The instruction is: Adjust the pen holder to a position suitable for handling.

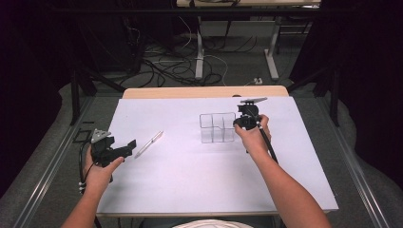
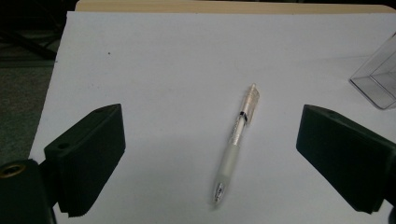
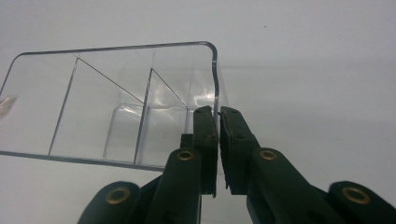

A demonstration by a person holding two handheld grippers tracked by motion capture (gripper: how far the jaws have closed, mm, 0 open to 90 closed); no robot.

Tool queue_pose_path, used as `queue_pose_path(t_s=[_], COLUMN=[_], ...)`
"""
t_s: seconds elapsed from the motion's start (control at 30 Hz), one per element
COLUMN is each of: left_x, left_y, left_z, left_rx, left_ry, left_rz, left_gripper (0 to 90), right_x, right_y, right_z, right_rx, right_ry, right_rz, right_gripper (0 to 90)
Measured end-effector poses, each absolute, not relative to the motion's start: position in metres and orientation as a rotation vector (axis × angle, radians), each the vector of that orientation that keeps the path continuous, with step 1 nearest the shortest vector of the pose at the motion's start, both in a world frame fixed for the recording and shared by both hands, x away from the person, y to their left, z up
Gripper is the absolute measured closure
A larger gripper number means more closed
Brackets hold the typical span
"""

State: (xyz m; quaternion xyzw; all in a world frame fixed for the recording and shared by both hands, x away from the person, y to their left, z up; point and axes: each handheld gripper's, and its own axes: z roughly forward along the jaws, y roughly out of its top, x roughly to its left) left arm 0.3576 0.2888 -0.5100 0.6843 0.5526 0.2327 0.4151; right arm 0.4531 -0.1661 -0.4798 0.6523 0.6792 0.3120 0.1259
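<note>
A clear plastic organiser (image 1: pixel 216 127) with several compartments stands upright mid-table. My right gripper (image 1: pixel 239 123) is shut on its right wall; in the right gripper view the jaws pinch that clear wall (image 3: pixel 216 93) of the organiser (image 3: pixel 107 107). A translucent pen (image 1: pixel 149 144) lies on the white table cover left of the organiser. My left gripper (image 1: pixel 129 145) sits just left of the pen, open. In the left gripper view the pen (image 2: pixel 235 140) lies between the two wide-apart jaws, tip pointing near, and nothing touches it. A corner of the organiser (image 2: pixel 378 79) shows at the right edge.
The white cover (image 1: pixel 190 180) lies over the wooden table (image 1: pixel 204 91). Beyond the table's far edge are cables and desk legs (image 1: pixel 199 57) on the floor. A metal rail (image 1: pixel 47 166) runs along the left side.
</note>
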Motion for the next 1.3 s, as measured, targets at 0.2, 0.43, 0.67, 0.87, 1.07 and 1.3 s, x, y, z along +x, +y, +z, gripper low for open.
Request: queue_pose_path(t_s=[0.2, 0.43, 0.67, 0.87, 1.07, 1.3], left_x=[0.357, 0.357, 0.357, 0.357, 0.357, 0.357], left_y=[0.289, 0.289, 0.288, 0.288, 0.288, 0.287], left_z=[-0.509, -0.509, -0.51, -0.51, -0.51, -0.51], left_rx=[1.72, 1.719, 1.719, 1.721, 1.721, 1.732], left_ry=[1.386, 1.386, 1.382, 1.382, 1.383, 1.38], left_rz=[0.581, 0.582, 0.586, 0.587, 0.59, 0.597], left_gripper=[7.9, 8.0, 8.0, 8.0, 8.0, 8.8], right_x=[0.45, 0.448, 0.446, 0.447, 0.447, 0.442], right_y=[-0.156, -0.152, -0.147, -0.148, -0.152, -0.159], right_z=[-0.48, -0.48, -0.48, -0.481, -0.481, -0.475], right_rx=[1.895, 1.908, 1.88, 1.885, 1.861, 1.802], right_ry=[2.01, 2.019, 2.038, 2.043, 2.082, 2.074], right_rz=[0.924, 0.927, 0.927, 0.943, 0.984, 1.038], right_gripper=[85.3, 84.8, 84.4, 84.0, 79.9, 74.1])
